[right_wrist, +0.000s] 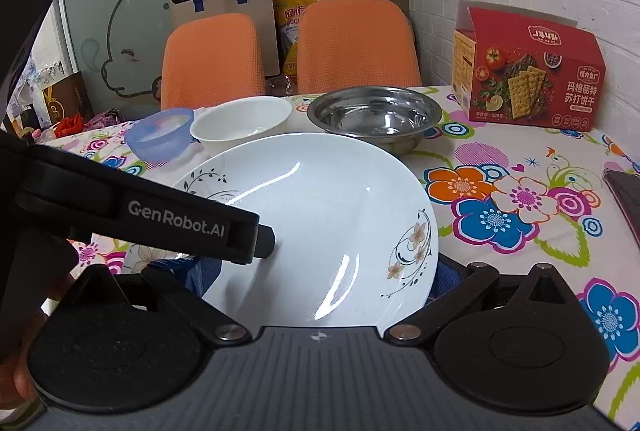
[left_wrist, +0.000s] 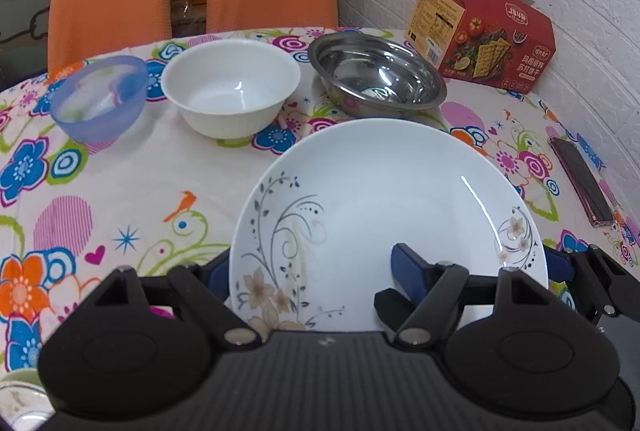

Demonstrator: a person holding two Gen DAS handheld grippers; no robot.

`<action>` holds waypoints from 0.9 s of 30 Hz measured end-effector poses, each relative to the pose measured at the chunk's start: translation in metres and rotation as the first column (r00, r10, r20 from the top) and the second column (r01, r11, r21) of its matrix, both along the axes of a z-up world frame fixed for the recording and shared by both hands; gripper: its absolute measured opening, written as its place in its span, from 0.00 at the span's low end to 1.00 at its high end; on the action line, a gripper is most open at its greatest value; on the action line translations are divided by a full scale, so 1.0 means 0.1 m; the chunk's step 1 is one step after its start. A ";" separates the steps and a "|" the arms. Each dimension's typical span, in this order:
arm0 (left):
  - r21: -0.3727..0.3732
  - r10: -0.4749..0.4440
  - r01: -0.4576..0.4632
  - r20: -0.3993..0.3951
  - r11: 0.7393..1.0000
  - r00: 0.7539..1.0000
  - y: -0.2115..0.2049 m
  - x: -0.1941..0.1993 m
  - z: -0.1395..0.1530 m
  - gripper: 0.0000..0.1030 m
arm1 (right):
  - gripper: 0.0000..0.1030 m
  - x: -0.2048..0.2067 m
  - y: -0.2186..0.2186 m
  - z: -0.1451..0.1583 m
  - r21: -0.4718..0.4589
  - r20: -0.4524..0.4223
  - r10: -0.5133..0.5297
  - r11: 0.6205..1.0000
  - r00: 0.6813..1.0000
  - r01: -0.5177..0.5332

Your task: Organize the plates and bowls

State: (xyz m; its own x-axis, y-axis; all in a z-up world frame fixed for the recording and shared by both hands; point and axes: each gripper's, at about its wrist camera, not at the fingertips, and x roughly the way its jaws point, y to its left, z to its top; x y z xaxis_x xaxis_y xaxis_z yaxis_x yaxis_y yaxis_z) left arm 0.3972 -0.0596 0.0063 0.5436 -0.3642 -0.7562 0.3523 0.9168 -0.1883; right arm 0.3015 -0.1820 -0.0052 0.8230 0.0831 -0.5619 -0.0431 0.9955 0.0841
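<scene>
The flowered plate (left_wrist: 384,215) sits near the steel bowl (left_wrist: 376,71), the left gripper (left_wrist: 312,271) apparently clamped across its rim, the right gripper (right_wrist: 320,271) spread beneath; next, a level lift toward stacking.

Black ribbed hand-held gripper (right_wrist: 256,235), blue finger pads (left_wrist: 408,267), silver screws, "GenRobot.AI" lettering.
</scene>
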 end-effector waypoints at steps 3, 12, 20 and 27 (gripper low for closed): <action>-0.007 0.008 -0.008 0.024 1.000 1.000 0.10 -0.18 0.14 0.72 | 0.89 -0.14 0.10 0.13 -0.012 0.021 0.004 1.000 1.000 -0.004; -0.020 0.118 -0.116 0.089 0.993 0.989 0.89 -0.83 0.48 0.72 | 0.89 -0.58 0.76 0.40 -0.015 0.078 0.114 0.993 0.990 -0.113; 0.028 0.286 -0.289 0.080 0.957 0.955 1.79 -1.36 0.31 0.71 | 0.89 -0.76 1.49 0.24 0.028 0.025 0.276 0.961 0.961 -0.276; 0.032 0.330 -0.332 0.058 0.943 0.942 2.05 -1.56 0.03 0.71 | 0.89 -0.83 1.72 0.03 0.025 -0.046 0.308 0.951 0.950 -0.307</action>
State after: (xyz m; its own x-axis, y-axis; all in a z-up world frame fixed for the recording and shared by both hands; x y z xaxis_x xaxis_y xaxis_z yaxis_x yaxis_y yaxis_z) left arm 0.2414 0.1456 0.0090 0.6667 -0.1266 -0.7345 0.0355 0.9898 -0.1383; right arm 0.2188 -0.0097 -0.0021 0.7278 0.3378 -0.5969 -0.3425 0.9330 0.1104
